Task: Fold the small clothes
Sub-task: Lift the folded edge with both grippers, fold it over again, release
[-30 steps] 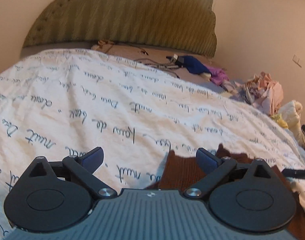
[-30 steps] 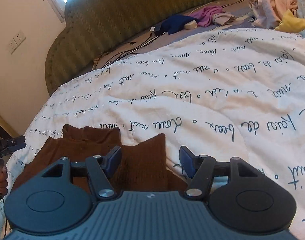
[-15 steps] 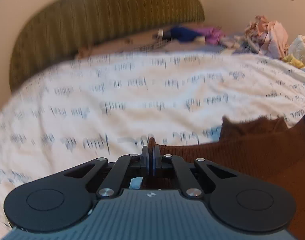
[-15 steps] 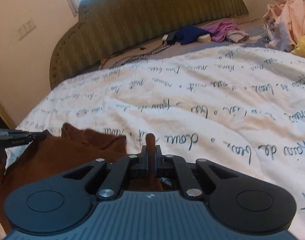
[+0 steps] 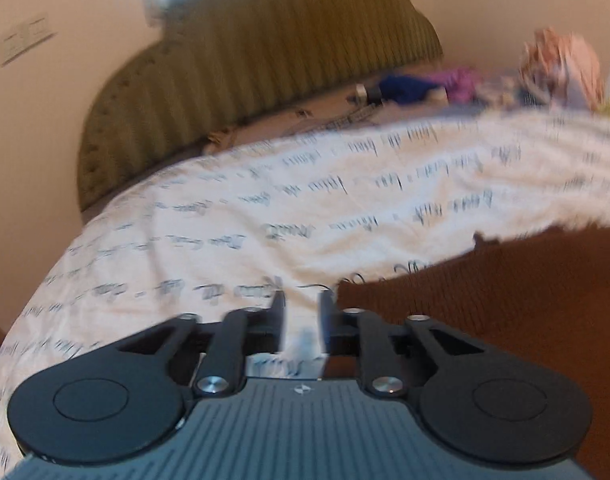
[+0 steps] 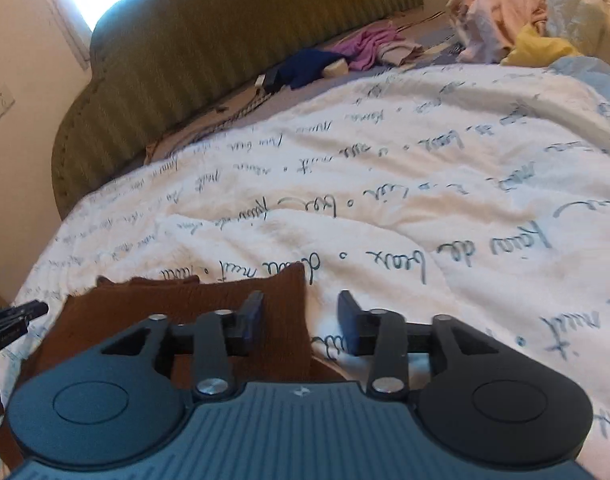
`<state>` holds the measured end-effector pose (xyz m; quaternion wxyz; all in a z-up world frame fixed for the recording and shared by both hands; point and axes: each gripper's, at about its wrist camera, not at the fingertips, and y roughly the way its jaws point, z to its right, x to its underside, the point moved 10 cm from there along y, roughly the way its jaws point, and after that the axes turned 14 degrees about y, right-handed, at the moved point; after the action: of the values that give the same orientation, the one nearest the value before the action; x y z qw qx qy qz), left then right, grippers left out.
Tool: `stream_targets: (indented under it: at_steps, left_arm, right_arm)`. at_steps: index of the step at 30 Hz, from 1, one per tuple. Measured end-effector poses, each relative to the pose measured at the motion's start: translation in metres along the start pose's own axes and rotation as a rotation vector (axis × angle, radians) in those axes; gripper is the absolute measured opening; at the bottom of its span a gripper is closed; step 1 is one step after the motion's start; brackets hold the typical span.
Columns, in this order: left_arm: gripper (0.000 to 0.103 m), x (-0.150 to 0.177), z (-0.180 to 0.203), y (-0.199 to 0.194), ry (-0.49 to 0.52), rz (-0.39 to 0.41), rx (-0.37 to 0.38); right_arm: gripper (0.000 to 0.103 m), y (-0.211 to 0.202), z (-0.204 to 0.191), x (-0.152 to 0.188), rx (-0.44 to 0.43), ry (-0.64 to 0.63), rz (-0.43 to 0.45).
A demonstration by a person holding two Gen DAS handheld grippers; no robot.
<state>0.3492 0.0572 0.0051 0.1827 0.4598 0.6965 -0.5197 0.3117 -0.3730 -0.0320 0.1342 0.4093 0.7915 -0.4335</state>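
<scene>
A small brown knit garment (image 6: 177, 312) lies flat on the white quilt with blue script (image 6: 385, 200). In the left wrist view, which is blurred, it fills the lower right (image 5: 505, 300). My left gripper (image 5: 303, 308) is open a little and empty, its right finger at the garment's left edge. My right gripper (image 6: 301, 312) is open and empty; its left finger is over the garment's right part, its right finger over the quilt. The tip of the left gripper (image 6: 17, 316) shows at the left edge of the right wrist view.
A green ribbed headboard (image 6: 225, 40) stands at the back. Blue and purple clothes (image 6: 337, 60) and cables lie near it. A heap of pink, white and yellow clothes (image 6: 525, 20) sits at the far right of the bed.
Both grippers were shut on the brown garment's edges half a second ago. Both have now opened and let it go; it lies flat on the quilt. The left view has swung.
</scene>
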Motion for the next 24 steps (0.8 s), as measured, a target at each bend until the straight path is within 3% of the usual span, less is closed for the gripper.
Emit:
stream_targets:
  at_steps: [1,2,4,10,13,16,17,18,19,20,22,24]
  left_arm:
    - [0.075,0.007,-0.010,-0.019,-0.067,0.019,0.021]
    - [0.099,0.017,-0.020,-0.040,-0.160,0.052,0.051]
    - [0.100,0.047,-0.031,-0.075,-0.315,0.085,0.122]
    - [0.095,0.140,-0.009,-0.102,-0.677,-0.066,0.400]
    - [0.097,0.136,0.003,-0.108,-0.717,-0.013,0.443]
    - [0.097,0.119,0.022,-0.101,-0.838,-0.002,0.620]
    - [0.097,0.116,0.026,-0.096,-0.850,-0.014,0.616]
    - [0.096,0.117,0.027,-0.088,-0.857,-0.035,0.583]
    - [0.085,0.117,0.029,-0.081,-0.865,-0.054,0.562]
    - [0.059,0.117,0.029,-0.075,-0.862,-0.068,0.544]
    - [0.018,0.122,0.033,-0.062,-0.859,-0.150,0.547]
    - [0.017,0.127,0.028,-0.062,-0.898,-0.163,0.555]
  right_arm:
    - [0.082,-0.022,0.002,0.000,-0.028,0.020,0.030]
    - [0.087,-0.043,0.006,0.004,-0.054,0.040,0.041]
    - [0.087,-0.079,0.021,0.025,-0.108,0.102,0.020]
    - [0.087,-0.119,0.060,0.106,-0.161,0.310,-0.159]
    - [0.087,-0.114,0.043,0.123,-0.204,0.304,-0.194]
    - [0.086,-0.098,0.015,0.129,-0.269,0.320,-0.247]
    - [0.086,-0.090,0.009,0.129,-0.272,0.319,-0.256]
    - [0.074,-0.082,0.005,0.130,-0.270,0.315,-0.263]
    - [0.029,-0.075,0.004,0.130,-0.260,0.314,-0.257]
    - [0.015,-0.066,0.007,0.131,-0.235,0.315,-0.268]
    - [0.015,-0.058,0.008,0.135,-0.226,0.298,-0.288]
    - [0.015,-0.064,0.001,0.135,-0.213,0.230,-0.276]
